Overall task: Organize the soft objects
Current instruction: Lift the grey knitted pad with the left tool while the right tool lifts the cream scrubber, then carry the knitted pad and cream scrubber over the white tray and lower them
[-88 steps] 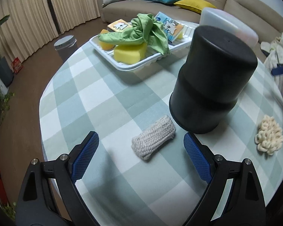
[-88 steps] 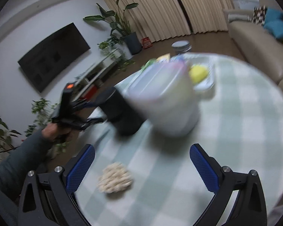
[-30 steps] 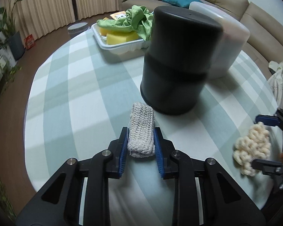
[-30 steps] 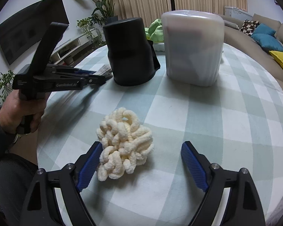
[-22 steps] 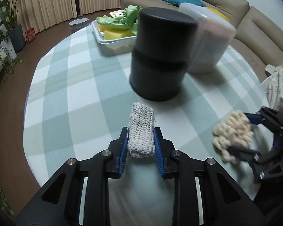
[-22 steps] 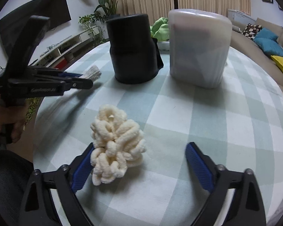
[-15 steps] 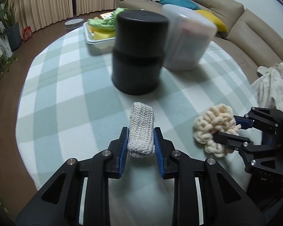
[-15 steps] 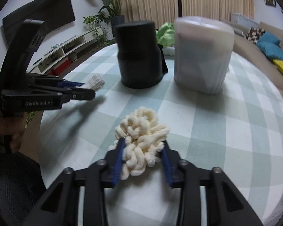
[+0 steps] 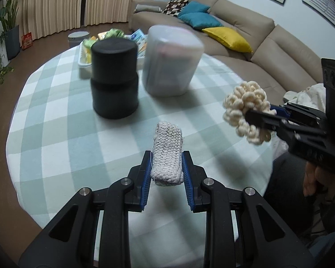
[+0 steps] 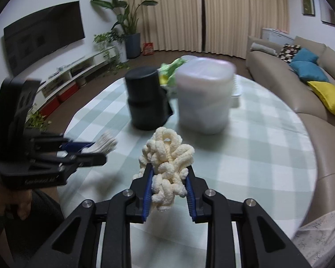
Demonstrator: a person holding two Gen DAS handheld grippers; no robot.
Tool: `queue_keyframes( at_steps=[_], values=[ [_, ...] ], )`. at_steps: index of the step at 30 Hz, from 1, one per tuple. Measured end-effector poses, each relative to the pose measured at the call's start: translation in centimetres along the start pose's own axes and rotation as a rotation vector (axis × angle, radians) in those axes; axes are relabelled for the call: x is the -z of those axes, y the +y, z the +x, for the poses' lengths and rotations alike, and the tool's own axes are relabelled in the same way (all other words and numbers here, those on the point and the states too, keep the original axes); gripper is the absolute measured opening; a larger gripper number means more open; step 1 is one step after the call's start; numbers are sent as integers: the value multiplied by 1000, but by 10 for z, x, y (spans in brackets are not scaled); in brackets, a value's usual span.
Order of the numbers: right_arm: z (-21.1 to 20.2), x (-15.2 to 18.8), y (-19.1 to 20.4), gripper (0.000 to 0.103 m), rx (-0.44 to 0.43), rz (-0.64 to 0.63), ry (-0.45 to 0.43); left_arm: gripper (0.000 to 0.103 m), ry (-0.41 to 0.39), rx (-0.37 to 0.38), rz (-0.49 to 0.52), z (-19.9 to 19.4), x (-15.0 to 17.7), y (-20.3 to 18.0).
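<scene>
Checked table cloth (image 9: 62, 134) is seen below. No writing can be read clearly. Left gripper (image 9: 166, 167) is closed on a grey knitted roll (image 9: 167, 156). At 3 o'clock, a cream yarn bundle (image 10: 166, 156) is squeezed by the right gripper (image 10: 168, 183).

checked table (image 9: 62, 147) bears canisters, tray.

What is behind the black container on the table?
Behind the black container a white tray shows at its side, holding yellow and green soft things. The container covers most of the tray, so the rest of its contents cannot be seen.
</scene>
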State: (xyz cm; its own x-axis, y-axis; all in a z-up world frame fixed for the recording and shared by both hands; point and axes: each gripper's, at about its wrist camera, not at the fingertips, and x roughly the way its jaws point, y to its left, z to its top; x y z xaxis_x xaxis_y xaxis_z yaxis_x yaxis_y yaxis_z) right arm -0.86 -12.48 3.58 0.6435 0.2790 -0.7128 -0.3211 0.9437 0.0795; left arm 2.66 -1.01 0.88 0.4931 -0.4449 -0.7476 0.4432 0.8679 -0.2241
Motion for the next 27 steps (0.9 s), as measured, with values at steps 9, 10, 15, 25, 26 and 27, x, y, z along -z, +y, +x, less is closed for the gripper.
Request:
queue_keyframes(
  at_steps=[9, 10, 15, 25, 26, 27],
  values=[
    [-34, -26, -53, 29, 79, 33, -63, 24, -104, 10, -12, -37, -55, 8],
    [-36, -31, -60, 29, 87, 32, -71, 24, -115, -2, -10, -41, -64, 12],
    [-43, -77, -92, 29, 133, -3, -116, 24, -158, -63, -16, -48, -128, 47],
    [3, -205, -151, 29, 134, -34, -129, 24, -84, -187, 28, 9, -226, 99],
    [11, -216, -154, 29, 141, -46, -121, 24, -73, -185, 25, 18, -233, 104],
    [17, -224, -158, 29, 140, -52, -119, 24, -67, -186, 23, 24, -236, 107]
  ],
)
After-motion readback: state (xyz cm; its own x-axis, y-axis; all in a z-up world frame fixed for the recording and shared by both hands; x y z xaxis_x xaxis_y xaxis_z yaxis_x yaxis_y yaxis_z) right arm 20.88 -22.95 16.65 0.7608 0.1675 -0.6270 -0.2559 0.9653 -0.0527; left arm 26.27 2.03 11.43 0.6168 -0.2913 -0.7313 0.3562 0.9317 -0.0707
